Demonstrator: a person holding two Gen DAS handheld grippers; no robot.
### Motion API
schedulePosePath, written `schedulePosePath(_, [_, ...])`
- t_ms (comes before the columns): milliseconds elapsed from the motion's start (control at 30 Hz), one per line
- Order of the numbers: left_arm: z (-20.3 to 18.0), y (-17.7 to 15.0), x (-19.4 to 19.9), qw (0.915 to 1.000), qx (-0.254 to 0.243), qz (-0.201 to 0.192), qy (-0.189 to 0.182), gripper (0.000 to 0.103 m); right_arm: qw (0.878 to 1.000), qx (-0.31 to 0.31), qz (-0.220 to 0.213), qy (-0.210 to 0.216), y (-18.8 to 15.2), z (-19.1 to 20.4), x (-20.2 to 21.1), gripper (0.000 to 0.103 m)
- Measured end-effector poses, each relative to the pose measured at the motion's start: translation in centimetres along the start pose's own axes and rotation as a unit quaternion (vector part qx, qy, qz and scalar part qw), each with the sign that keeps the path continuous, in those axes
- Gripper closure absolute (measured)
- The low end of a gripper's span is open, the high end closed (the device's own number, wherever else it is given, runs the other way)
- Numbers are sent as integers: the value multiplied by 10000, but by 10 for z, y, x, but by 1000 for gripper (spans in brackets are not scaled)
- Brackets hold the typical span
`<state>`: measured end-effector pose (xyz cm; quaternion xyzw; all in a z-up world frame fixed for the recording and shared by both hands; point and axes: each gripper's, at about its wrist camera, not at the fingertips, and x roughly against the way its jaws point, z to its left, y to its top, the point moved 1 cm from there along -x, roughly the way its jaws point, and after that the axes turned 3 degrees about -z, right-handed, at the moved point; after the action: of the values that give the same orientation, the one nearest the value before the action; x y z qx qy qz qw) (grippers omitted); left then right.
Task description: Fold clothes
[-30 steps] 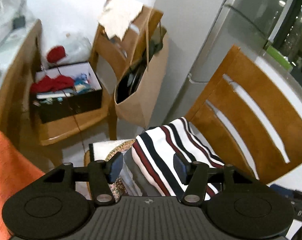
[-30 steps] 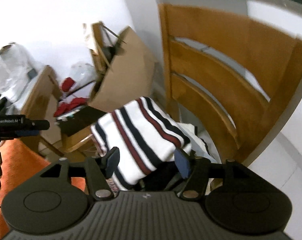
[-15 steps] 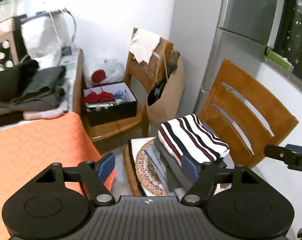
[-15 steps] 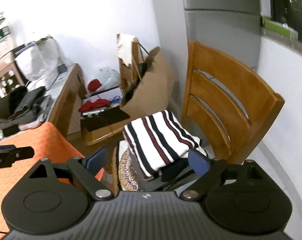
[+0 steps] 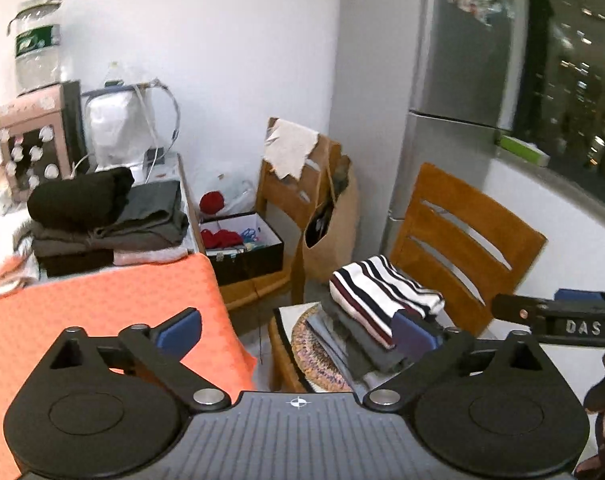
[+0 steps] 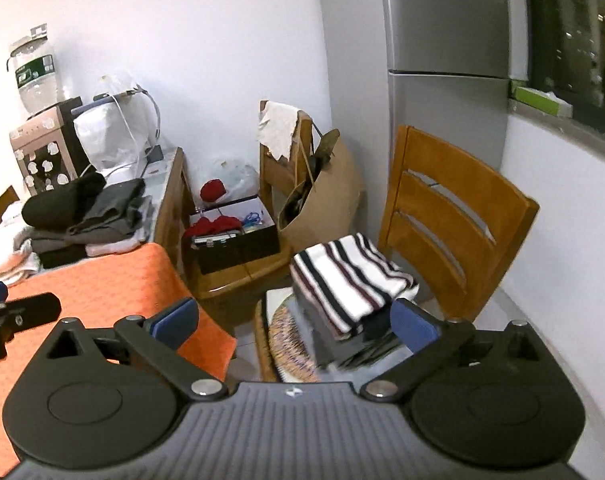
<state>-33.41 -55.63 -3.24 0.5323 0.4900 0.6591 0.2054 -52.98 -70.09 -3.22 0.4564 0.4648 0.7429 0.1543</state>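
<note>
striped white, navy and maroon folded garment (image 5: 382, 294) now lies atop the clothes stack on the wooden slat-back chair (image 5: 468, 236) seat. left gripper (image 5: 298, 330) and right gripper (image 6: 294, 320) have just been opening, empty, pulled back from it; this piece looks finished.

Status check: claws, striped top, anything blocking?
Left claw and right claw open, empty, jaws just widened. Striped top folded on the chair stack. Orange cloth bare, nothing blocking.
</note>
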Motion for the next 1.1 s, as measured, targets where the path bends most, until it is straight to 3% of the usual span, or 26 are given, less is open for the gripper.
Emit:
schedulePosePath(233, [50, -22, 41, 9950, -793, 14, -611, 0, 9964, -560, -34, -631, -50, 71, 45, 0])
schedulePosePath(367, [69, -33, 68, 9899, -1311, -171, -517, 0, 9917, -898, -11, -922, -75, 101, 65, 0])
schedulePosePath(500, [78, -39, 80, 9812, -1676, 249, -926, 0, 9895, -949, 93, -1085, -93, 128, 82, 0])
schedulePosePath(767, [91, -68, 98, 9730, -1918, 514, -1179, 0, 9880, -868, 189, -1260, -114, 160, 99, 0])
schedulePosePath(933, [101, -80, 98, 9763, -1786, 663, -1027, 0, 9885, -784, 312, -1255, -119, 170, 96, 0])
schedulePosePath(1100, [106, -81, 96, 9764, -1660, 784, -1138, 0, 9890, -698, 303, -1272, -117, 174, 96, 0])
